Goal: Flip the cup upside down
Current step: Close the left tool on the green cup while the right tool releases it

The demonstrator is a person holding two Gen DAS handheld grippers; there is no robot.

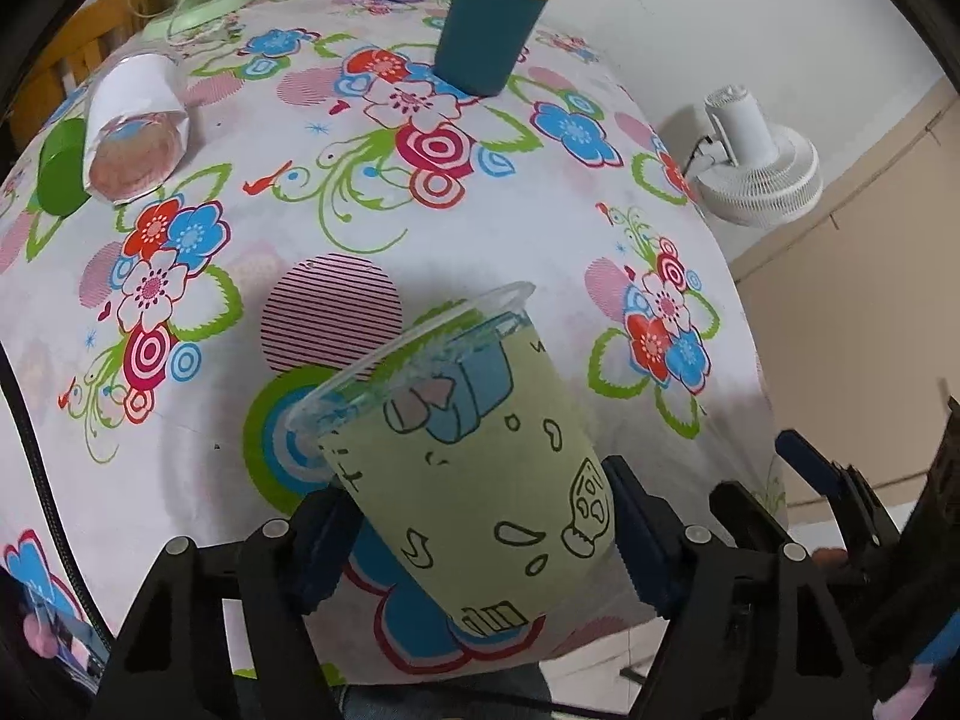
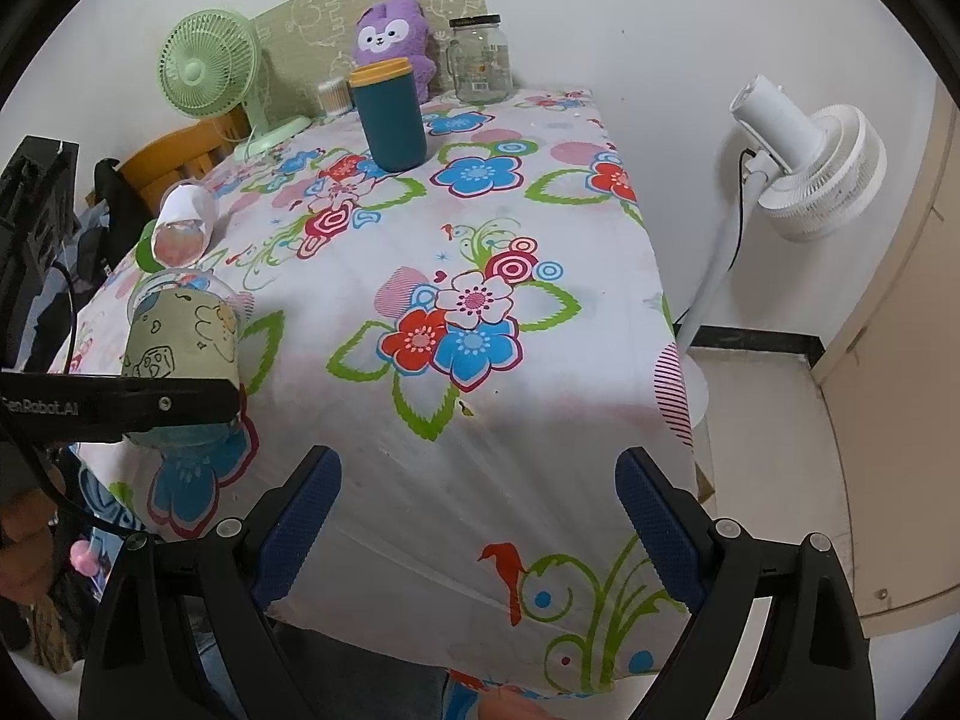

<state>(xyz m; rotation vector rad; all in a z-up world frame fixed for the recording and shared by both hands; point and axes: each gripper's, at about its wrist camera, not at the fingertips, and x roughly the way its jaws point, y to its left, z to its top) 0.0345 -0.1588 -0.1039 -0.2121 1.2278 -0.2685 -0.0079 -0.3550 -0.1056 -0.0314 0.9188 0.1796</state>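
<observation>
A clear plastic cup with a pale green printed sleeve [image 1: 480,462] is held between the blue pads of my left gripper [image 1: 480,534], above the floral tablecloth [image 1: 336,222]. Its open rim is up and tilted to the left. In the right wrist view the same cup [image 2: 183,348] shows at the left, rim up, with the left gripper's black finger [image 2: 120,405] across its lower part. My right gripper [image 2: 480,534] is open and empty over the table's near edge.
A teal tumbler with a yellow lid [image 2: 389,114] stands at the back. A clear cup with a white sleeve [image 2: 183,222] lies on its side at left by a green lid [image 1: 60,165]. A green fan [image 2: 207,69], purple plush [image 2: 393,36], glass jar [image 2: 480,60] and white floor fan [image 2: 816,168] stand around.
</observation>
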